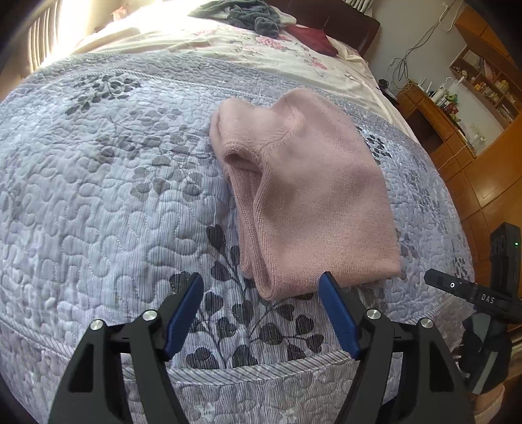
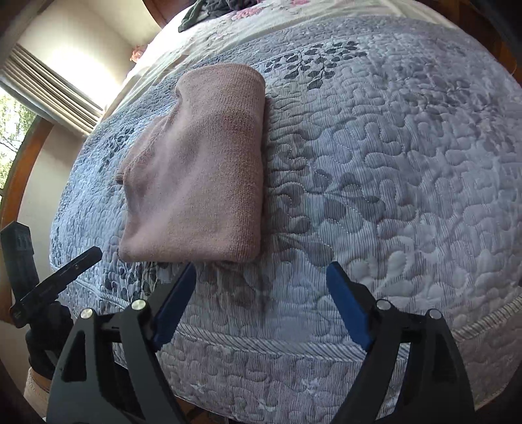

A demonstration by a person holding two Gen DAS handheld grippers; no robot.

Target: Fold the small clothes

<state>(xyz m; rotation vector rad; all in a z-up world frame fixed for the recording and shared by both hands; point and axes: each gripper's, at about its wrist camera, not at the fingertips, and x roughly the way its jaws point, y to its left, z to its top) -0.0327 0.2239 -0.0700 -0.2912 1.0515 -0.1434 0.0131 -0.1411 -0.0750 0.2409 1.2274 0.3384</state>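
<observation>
Pink knit garment (image 1: pixel 303 195) sits folded into a compact block on the quilt (image 1: pixel 98 195), near the foot edge of the bed. In the left wrist view it lies at 12 o'clock to 1 o'clock from the left gripper (image 1: pixel 261 310); in the right wrist view it lies at 11 o'clock from the right gripper (image 2: pixel 261 300). Both grippers are spread wide with nothing between the blue pads, and both hang just short of the near hem without touching it.

Risks, left to right:
- The left side of the block shows an open knit edge with 2 or more loose layers. A pad catching only the top layer would likely peel the fold open.
- The middle has a soft bulge, not flat. Pressing there could shove the stack sideways.
- The right side is a clean folded edge, but the quilt is puffy and stitched. A low approach may pinch quilt along with knit and drag both.
- The block is close to the bed edge, so a pull toward the person could slide it off.

Surface: lilac quilted cover with a grey leaf print, then a floral sheet (image 1: pixel 261 55) beyond. A dark clothes pile (image 1: pixel 251 16) sits at 12 o'clock, far end. Room: bright window with a curtain (image 2: pixel 49 88) at 10 o'clock in the right wrist view, wooden shelves (image 1: pixel 483 84) at 2 o'clock in the left wrist view.
</observation>
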